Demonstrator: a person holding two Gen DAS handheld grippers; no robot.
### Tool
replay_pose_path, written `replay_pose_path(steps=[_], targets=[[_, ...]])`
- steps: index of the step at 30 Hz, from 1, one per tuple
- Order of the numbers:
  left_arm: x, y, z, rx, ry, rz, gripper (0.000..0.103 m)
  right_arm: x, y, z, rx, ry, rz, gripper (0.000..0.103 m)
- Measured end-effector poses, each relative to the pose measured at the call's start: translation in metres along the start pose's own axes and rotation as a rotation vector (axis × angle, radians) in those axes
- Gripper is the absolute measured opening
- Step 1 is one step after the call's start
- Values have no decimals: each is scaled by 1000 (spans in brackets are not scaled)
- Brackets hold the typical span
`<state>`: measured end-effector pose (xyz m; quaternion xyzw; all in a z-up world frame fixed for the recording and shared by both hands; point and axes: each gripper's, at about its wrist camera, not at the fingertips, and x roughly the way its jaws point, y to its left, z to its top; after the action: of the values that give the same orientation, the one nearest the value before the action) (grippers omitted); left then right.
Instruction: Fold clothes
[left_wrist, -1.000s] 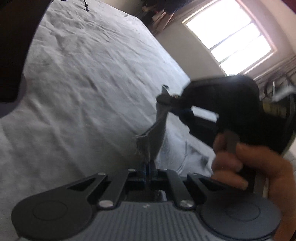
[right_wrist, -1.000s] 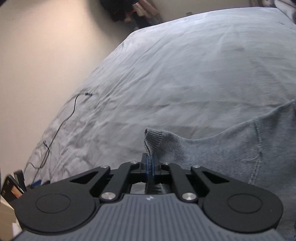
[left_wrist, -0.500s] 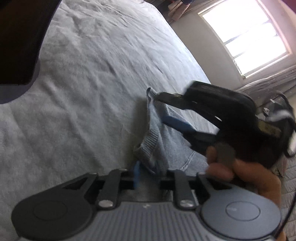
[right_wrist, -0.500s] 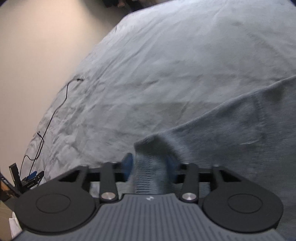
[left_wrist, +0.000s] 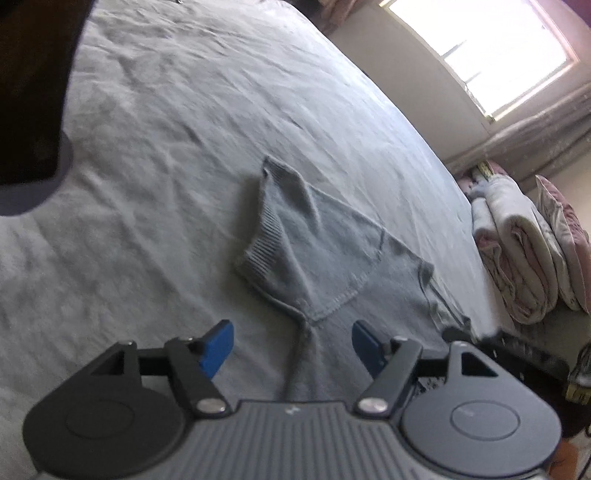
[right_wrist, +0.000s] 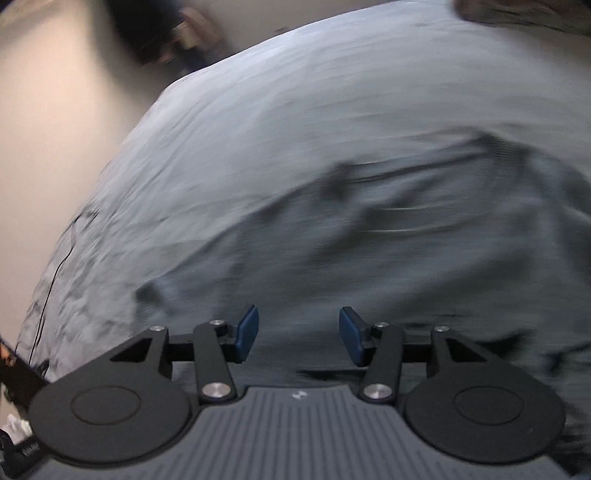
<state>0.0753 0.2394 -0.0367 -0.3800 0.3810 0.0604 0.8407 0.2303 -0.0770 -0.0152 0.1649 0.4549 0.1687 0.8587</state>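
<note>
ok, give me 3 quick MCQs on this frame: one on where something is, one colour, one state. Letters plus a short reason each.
1. Where is the grey garment?
A. held up in the air
B. lying on the bed
C. on the floor

2. What colour are the pads of the left gripper?
A. blue
B. red
C. white

3. What state is the right gripper in?
A. shut on the garment
B. shut on nothing
C. open

Answers:
1 B, it rests flat on the bed cover with one ribbed cuff turned over.
2 A, both pads show blue.
3 C, its pads stand wide apart with nothing between them.
</note>
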Motion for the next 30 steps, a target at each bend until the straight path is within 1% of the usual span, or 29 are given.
replay_pose_path(steps=[1,5,12,17,19,22,26,28,30], targets=[[-1,-1,0,2,10,-7,72,-9,-14,0,21,-15,-16,53],[16,-6,3,20,23,-11,72,-43,-71,-1,106,-75,-79,53],[22,-13,-1,50,31,-28,72,-103,-168,-2,251,-180,-191,53],[28,-28,-11,116,33,-31,72,-121,-212,-8,297,-243,-294,53],[33,-37,-18,156,30,-27,72,-123,-222,-11,302,-255,-313,53],[38,-51,-29,217,24,-15,72,-115,-224,-15,294,-249,-329,53],[40,-69,-42,298,31,-2,72,-105,-218,-26,270,-235,-282,53],[38,-79,-47,323,27,27,72,-102,-214,-31,218,-238,-252,53],[36,-92,-49,333,37,40,72,-104,-208,-39,149,-252,-234,52]])
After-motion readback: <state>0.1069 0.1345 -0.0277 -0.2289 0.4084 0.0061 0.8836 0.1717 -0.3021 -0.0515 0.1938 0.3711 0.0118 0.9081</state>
